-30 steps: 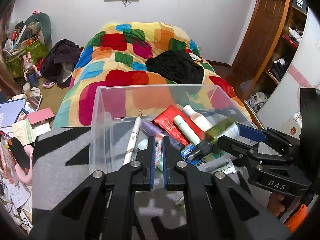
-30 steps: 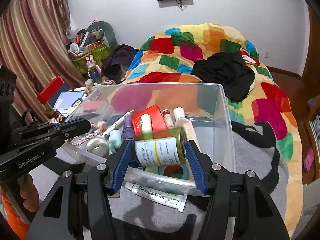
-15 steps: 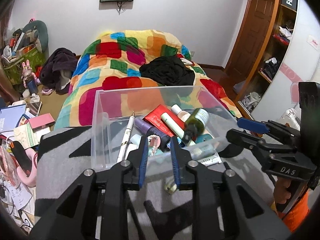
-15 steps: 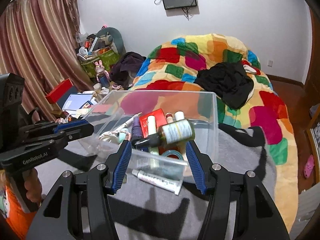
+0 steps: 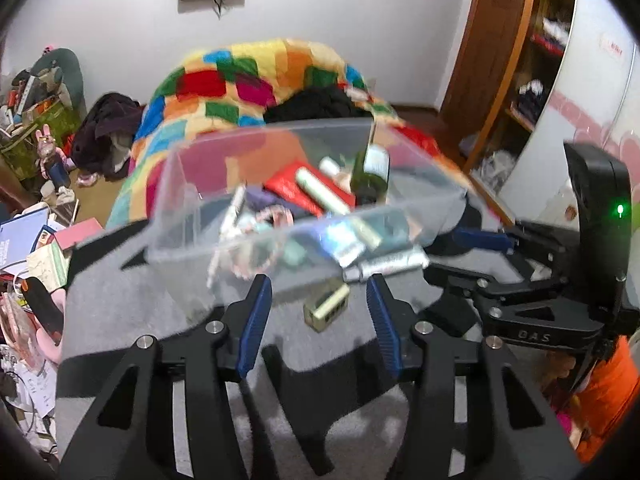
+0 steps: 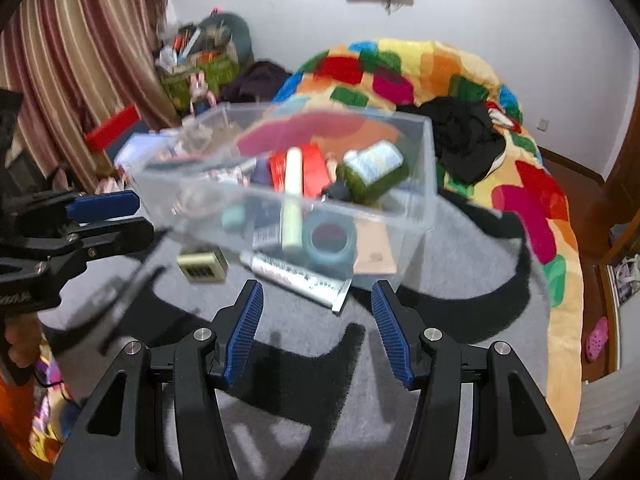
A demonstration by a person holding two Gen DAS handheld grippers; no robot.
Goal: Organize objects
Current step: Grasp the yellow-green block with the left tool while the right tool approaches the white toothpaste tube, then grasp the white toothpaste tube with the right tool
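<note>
A clear plastic bin sits on a grey blanket and holds several toiletries, among them a green bottle, a red box and a pale tube. In front of the bin lie a silver tube and a small pale green box. My left gripper is open and empty, just above the small box. My right gripper is open and empty, just short of the silver tube.
A patchwork quilt with black clothes lies behind the bin. Books and clutter crowd the floor at the left. A wooden door and shelves stand at the right.
The right gripper let the green bottle go into the bin and pulled back. The left gripper opened wide and drew back from the bin. Both views are motion-blurred.
</note>
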